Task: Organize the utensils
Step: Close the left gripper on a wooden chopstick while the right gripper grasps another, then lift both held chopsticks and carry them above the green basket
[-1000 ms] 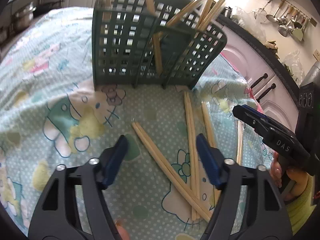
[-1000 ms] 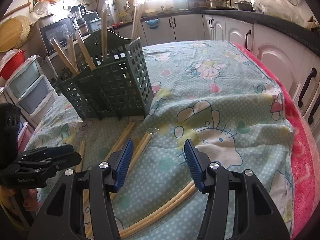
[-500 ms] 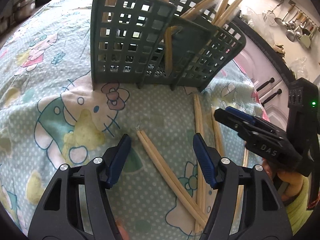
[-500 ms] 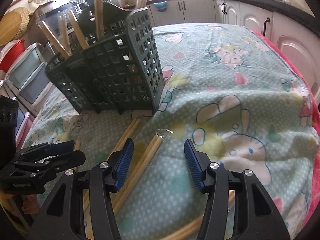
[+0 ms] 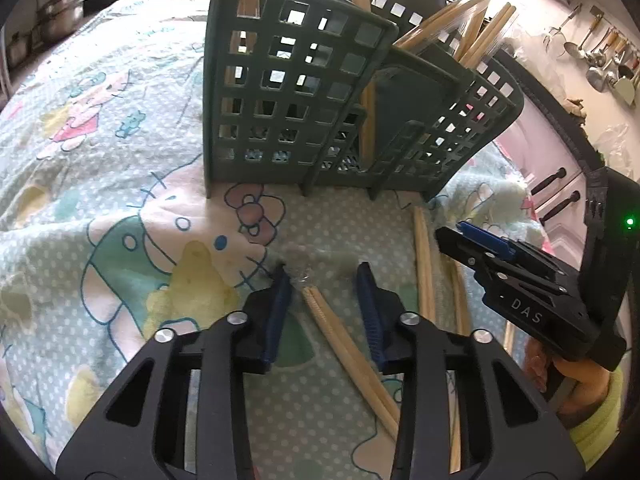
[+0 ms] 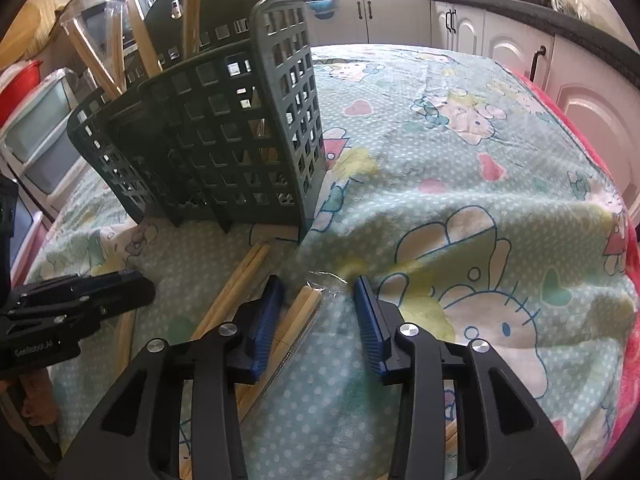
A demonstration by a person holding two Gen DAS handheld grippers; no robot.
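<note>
A dark green slotted utensil caddy (image 5: 296, 92) stands on the cartoon-print cloth and holds several wooden chopsticks; it also shows in the right wrist view (image 6: 224, 136). A wrapped pair of chopsticks (image 5: 344, 344) lies on the cloth between the open jaws of my left gripper (image 5: 324, 280). In the right wrist view the same pair (image 6: 296, 324) lies between the open jaws of my right gripper (image 6: 316, 284). More chopsticks (image 5: 424, 264) lie loose near the caddy's right foot. The right gripper (image 5: 472, 240) appears at the right of the left wrist view.
The patterned cloth (image 6: 460, 184) covers the whole table, with a pink towel (image 6: 624, 320) at its right edge. White kitchen cabinets (image 6: 400, 16) stand behind. Hanging ladles (image 5: 600, 56) and pots (image 5: 60, 20) line the room's sides.
Both grippers have moved forward and down toward the caddy. The wrapped chopstick pair now lies between the jaws of each. Both stay open.
</note>
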